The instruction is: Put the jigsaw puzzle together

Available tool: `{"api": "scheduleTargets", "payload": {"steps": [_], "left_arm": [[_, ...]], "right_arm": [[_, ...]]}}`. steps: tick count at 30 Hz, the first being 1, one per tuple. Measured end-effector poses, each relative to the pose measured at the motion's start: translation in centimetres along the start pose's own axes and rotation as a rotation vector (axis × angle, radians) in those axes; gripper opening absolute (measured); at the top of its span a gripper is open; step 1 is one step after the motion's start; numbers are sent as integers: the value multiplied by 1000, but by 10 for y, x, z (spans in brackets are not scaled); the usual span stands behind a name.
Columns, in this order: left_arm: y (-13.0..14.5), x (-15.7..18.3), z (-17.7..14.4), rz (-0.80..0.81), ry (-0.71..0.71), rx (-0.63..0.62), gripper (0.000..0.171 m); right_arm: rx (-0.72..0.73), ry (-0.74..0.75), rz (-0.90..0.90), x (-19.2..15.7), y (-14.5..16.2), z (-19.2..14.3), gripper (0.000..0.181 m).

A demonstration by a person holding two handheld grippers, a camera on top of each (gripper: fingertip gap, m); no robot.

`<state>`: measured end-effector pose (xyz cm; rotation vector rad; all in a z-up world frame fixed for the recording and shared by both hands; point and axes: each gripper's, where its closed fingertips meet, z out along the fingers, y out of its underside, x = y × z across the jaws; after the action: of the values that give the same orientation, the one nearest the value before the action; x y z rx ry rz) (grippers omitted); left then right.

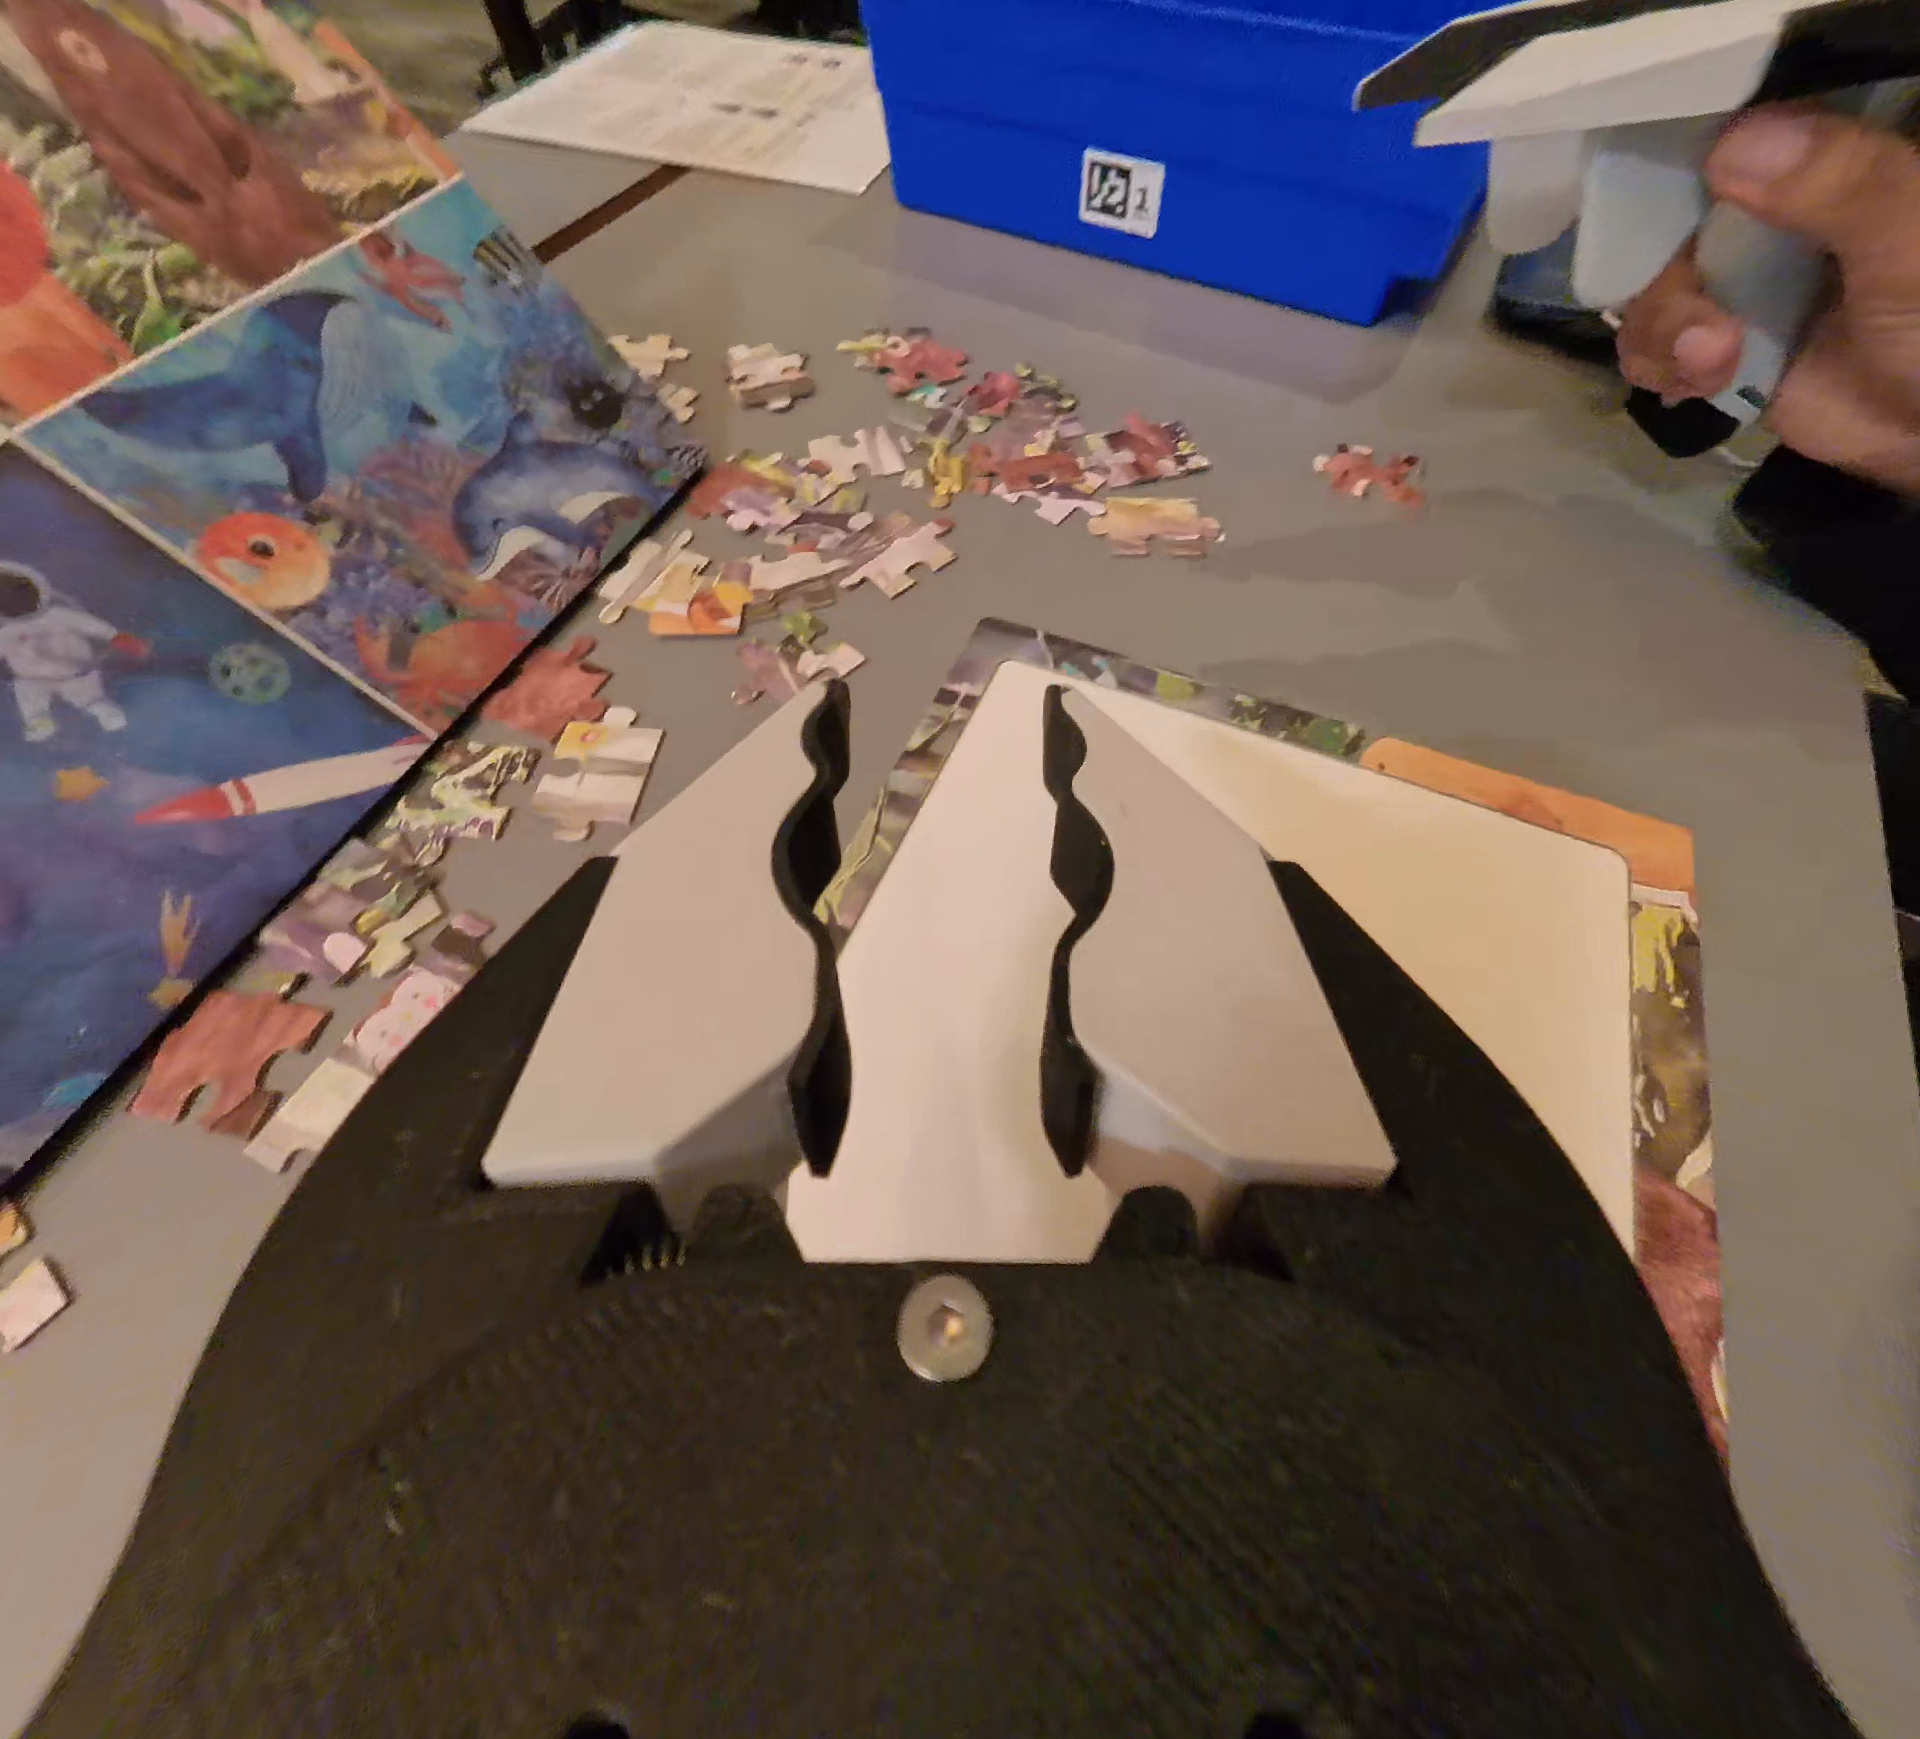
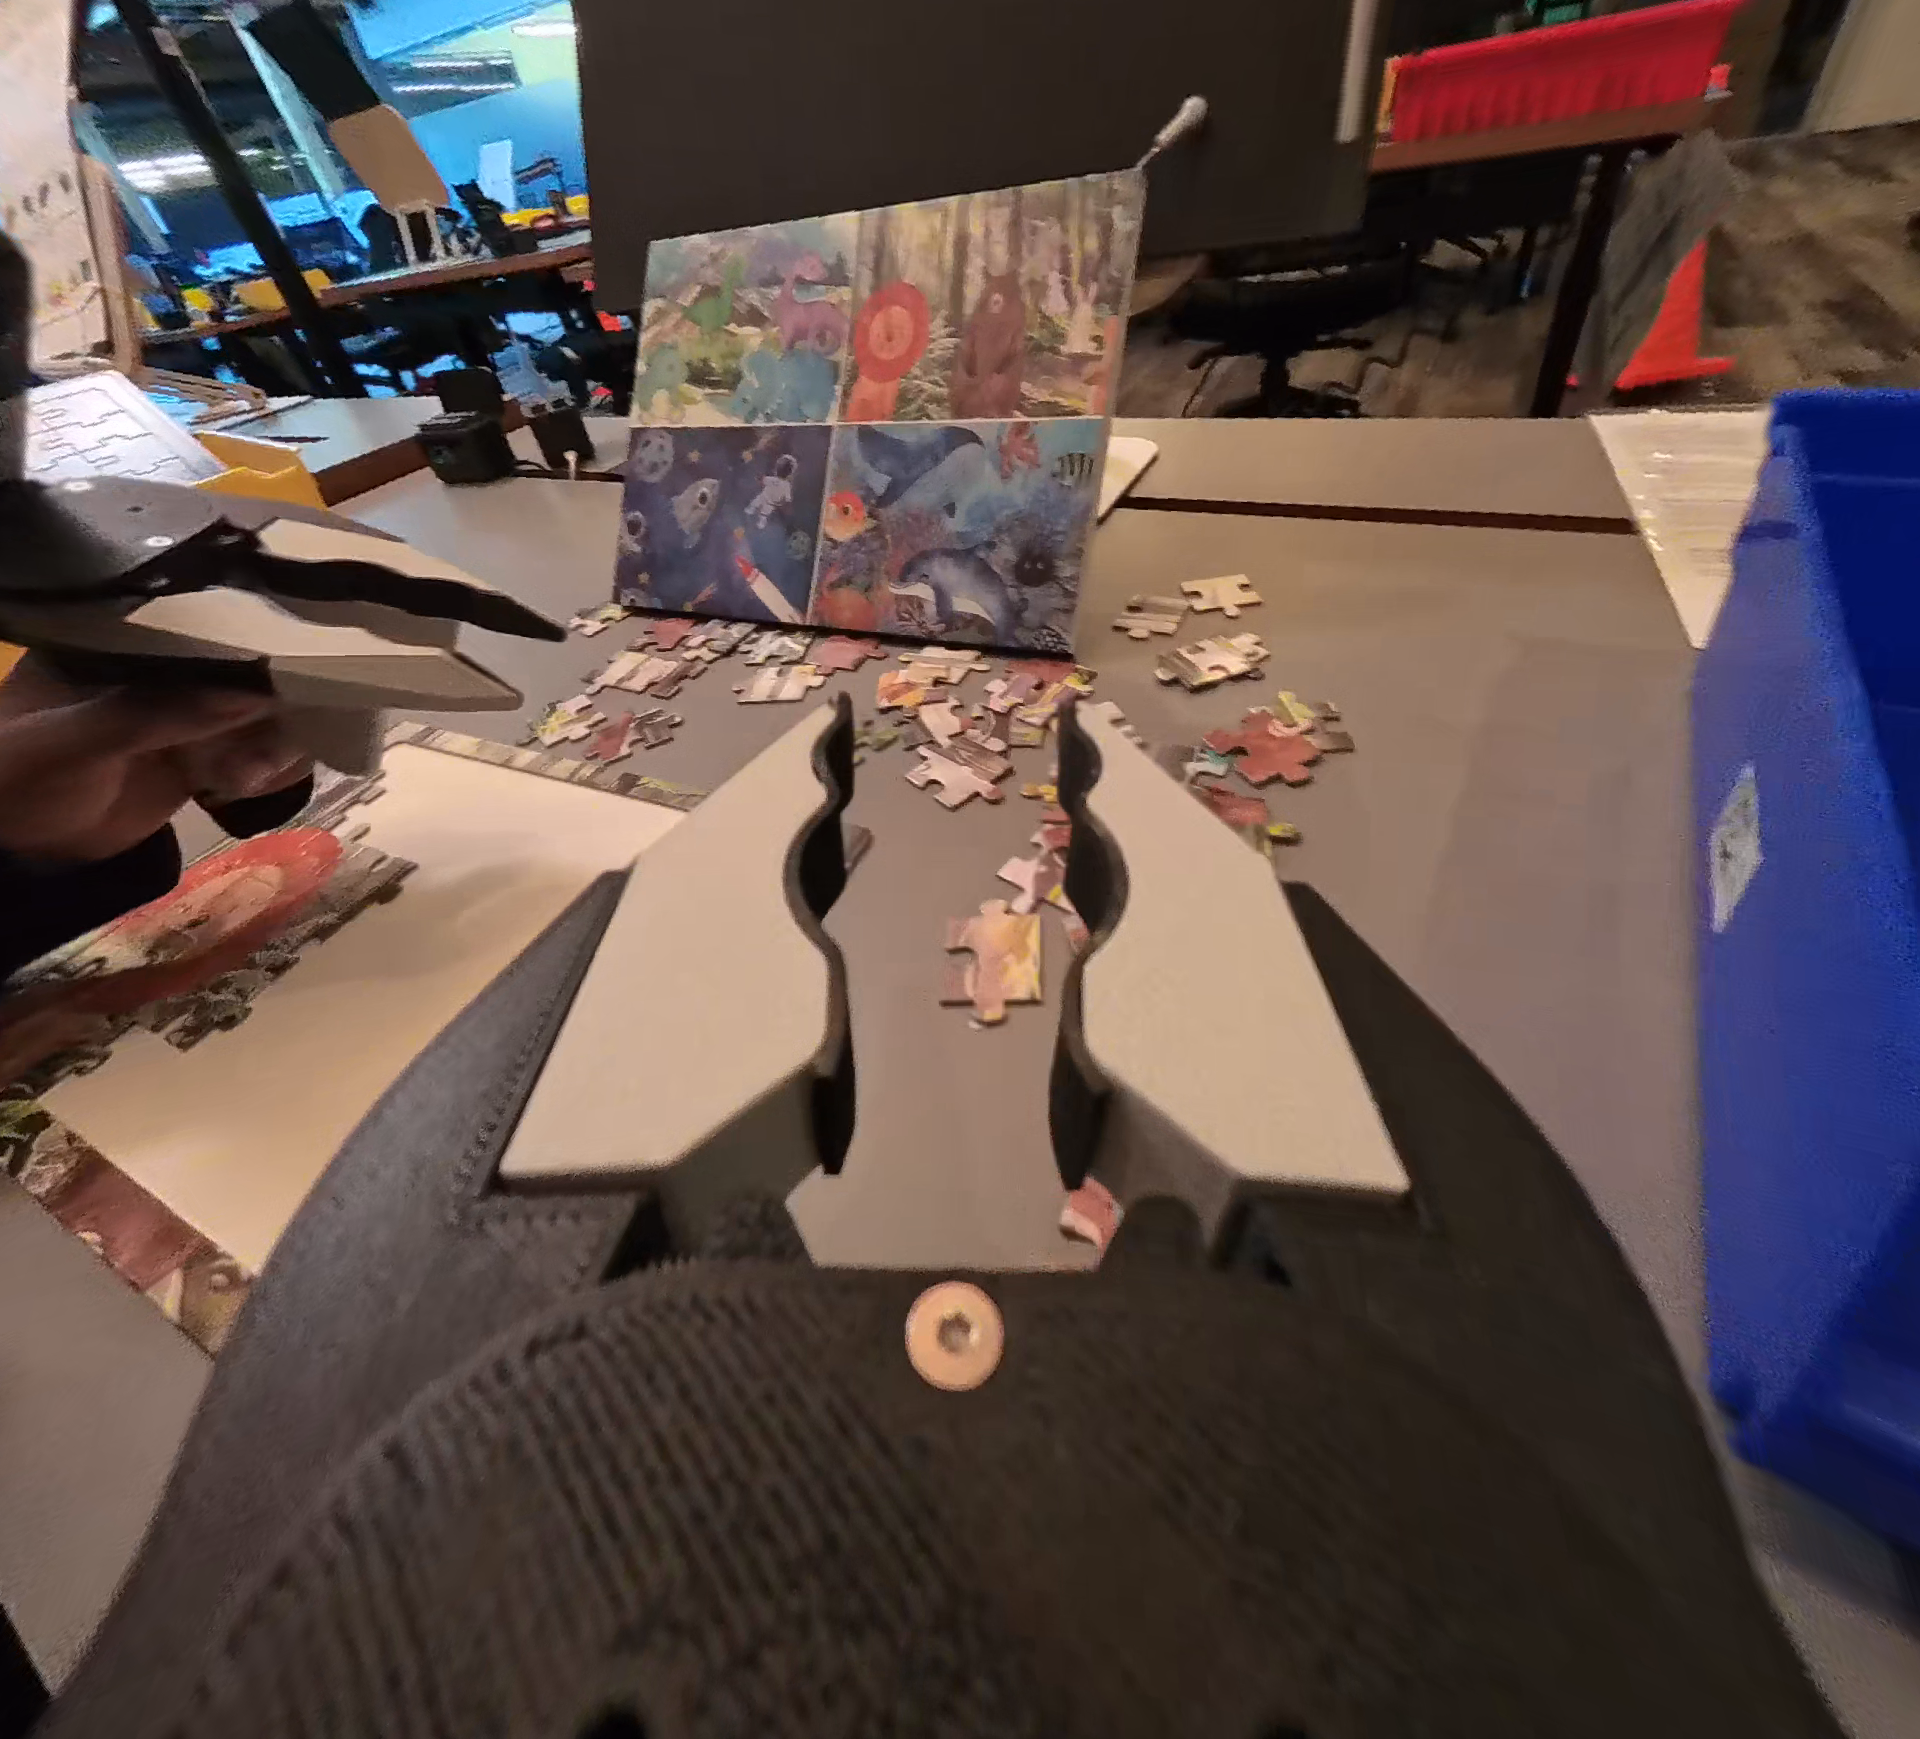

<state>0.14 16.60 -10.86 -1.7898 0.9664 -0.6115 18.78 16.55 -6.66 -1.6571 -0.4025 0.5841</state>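
My left gripper [image 1: 940,702] is open and empty, hovering over the far corner of the pale puzzle board [image 1: 1403,910]. Joined pieces line the board's edges [image 1: 1668,1014]. Loose puzzle pieces [image 1: 935,463] lie scattered on the grey table beyond it. My right gripper [image 2: 956,723] is open and empty above the table, over the near side of the loose pieces [image 2: 956,733]. One single piece [image 2: 992,957] lies below, between its fingers. The left gripper [image 2: 312,619] shows at the left over the board [image 2: 499,868]. The right gripper [image 1: 1558,58] shows in the left wrist view, held in a hand.
A reference picture with four scenes [image 2: 873,422] stands upright behind the pieces and fills the left of the left wrist view [image 1: 312,442]. A blue bin [image 1: 1195,79] stands at the back, close to my right gripper's right side [image 2: 1818,858]. A paper sheet [image 1: 707,100] lies beside it. The tips of one gripper are about 20 centimeters away from the tips of the other.
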Motion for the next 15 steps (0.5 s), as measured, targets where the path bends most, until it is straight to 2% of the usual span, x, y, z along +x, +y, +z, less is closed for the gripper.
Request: {"api": "scheduleTargets", "payload": {"steps": [2,5,11,15], "left_arm": [[3,-4,-1,-15,-8,-17,34],[9,2,-3,-29,59,-79,2],[0,-22,-11,-22,-28,-45,0],[0,-34,-11,-58,-24,-35,0]], "right_arm": [[7,-13,-25,-8,0,4,37],[22,3,-70,-10,-1,4,37],[30,12,-69,-7,-10,0,39],[0,54,-105,0,-28,5,43]]}}
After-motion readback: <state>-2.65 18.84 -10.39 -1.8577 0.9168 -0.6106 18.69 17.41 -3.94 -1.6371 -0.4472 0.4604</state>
